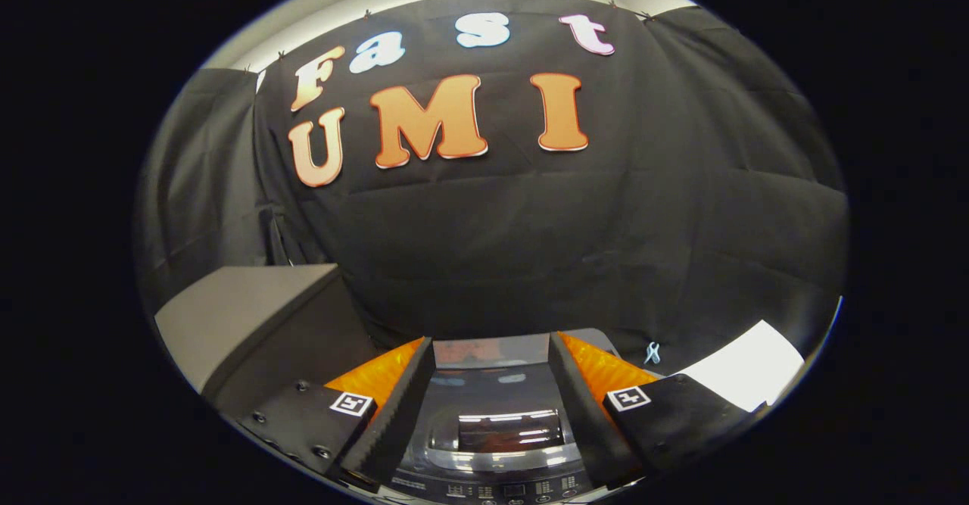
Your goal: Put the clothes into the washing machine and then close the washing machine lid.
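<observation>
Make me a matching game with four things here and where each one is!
Things:
1. glossy dark washing machine lid
2. grey box
3. flat white sheet
4. small pale clip

Places:
A. on the black cloth wall
B. beyond the left finger
C. below the open gripper, between its fingers
D. beyond the right finger

Pairs: 1-C, 2-B, 3-D, 4-A
</observation>
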The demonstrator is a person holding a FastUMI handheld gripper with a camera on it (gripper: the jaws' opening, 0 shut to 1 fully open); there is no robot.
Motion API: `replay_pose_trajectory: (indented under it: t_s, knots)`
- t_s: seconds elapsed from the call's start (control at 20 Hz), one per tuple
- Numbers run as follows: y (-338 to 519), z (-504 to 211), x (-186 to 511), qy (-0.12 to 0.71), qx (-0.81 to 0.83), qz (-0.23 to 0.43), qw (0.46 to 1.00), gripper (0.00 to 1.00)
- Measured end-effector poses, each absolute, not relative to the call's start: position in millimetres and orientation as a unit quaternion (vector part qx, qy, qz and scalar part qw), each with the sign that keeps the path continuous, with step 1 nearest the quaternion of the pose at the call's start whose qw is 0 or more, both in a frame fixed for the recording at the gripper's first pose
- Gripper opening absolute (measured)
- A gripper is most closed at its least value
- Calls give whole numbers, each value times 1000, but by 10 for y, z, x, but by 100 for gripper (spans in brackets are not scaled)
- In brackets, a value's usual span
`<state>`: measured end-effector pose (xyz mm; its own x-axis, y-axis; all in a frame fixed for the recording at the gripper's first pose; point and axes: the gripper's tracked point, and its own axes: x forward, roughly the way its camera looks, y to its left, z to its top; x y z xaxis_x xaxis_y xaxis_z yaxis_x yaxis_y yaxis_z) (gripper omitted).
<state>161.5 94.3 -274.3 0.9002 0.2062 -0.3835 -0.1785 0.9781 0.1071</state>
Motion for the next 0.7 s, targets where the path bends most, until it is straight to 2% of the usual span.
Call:
replay_pose_trajectory:
  t_s: [0.7]
  knots:
    - [785,-846,754,85,66,72,992,96]
